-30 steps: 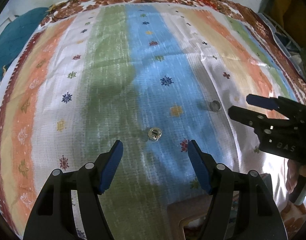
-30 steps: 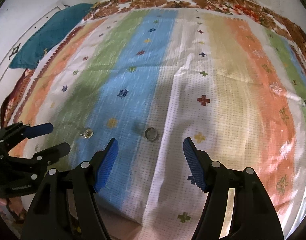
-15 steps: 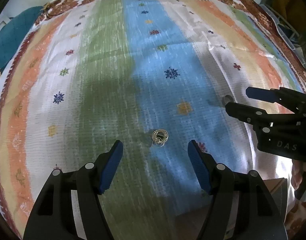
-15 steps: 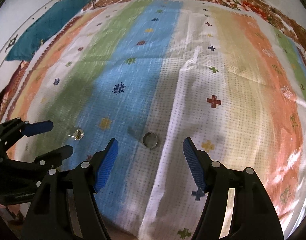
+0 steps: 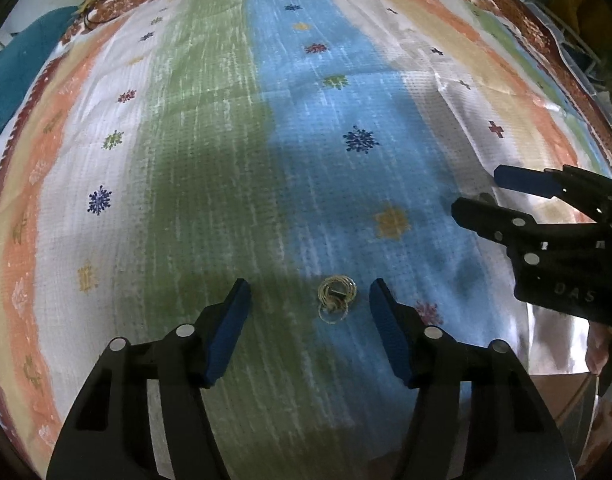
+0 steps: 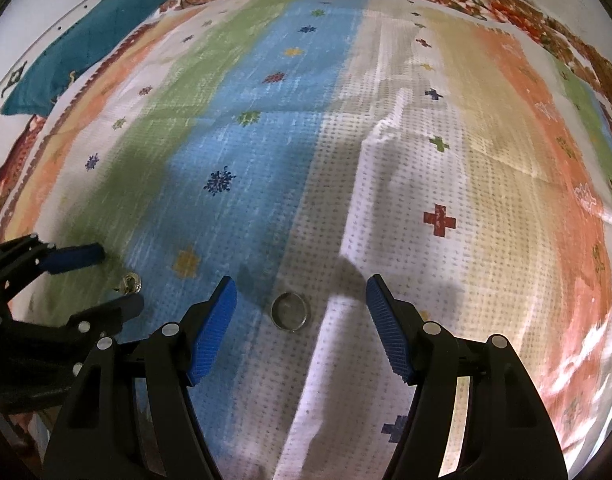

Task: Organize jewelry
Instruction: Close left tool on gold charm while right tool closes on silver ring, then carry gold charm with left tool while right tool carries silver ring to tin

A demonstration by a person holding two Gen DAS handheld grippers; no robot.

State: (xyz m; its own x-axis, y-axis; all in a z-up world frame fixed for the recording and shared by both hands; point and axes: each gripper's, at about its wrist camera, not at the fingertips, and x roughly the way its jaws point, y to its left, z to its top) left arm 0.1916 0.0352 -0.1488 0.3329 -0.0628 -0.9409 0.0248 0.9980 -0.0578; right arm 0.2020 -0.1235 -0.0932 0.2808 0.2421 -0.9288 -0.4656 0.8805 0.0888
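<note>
A small gold earring of thin wire loops (image 5: 335, 295) lies on the striped bedspread (image 5: 210, 168), between the blue pads of my left gripper (image 5: 309, 295). Its jaws are closing, and the pads stand apart from the earring. A plain silver ring (image 6: 289, 310) lies flat on the cloth between the pads of my right gripper (image 6: 301, 293), which is open and clear of it. In the right wrist view the earring (image 6: 131, 282) sits between the left gripper's fingers (image 6: 78, 258). In the left wrist view the right gripper's fingers (image 5: 486, 216) hide the ring.
The striped bedspread (image 6: 446, 128) covers a bed with a brown floral border at the far edge. A teal pillow (image 6: 74, 56) lies at the far left corner. A cardboard box corner (image 5: 562, 396) shows at the lower right of the left wrist view.
Both grippers have sunk toward the cloth. The earring and the ring now lie level with the fingertips, and the left jaws have narrowed a little.
</note>
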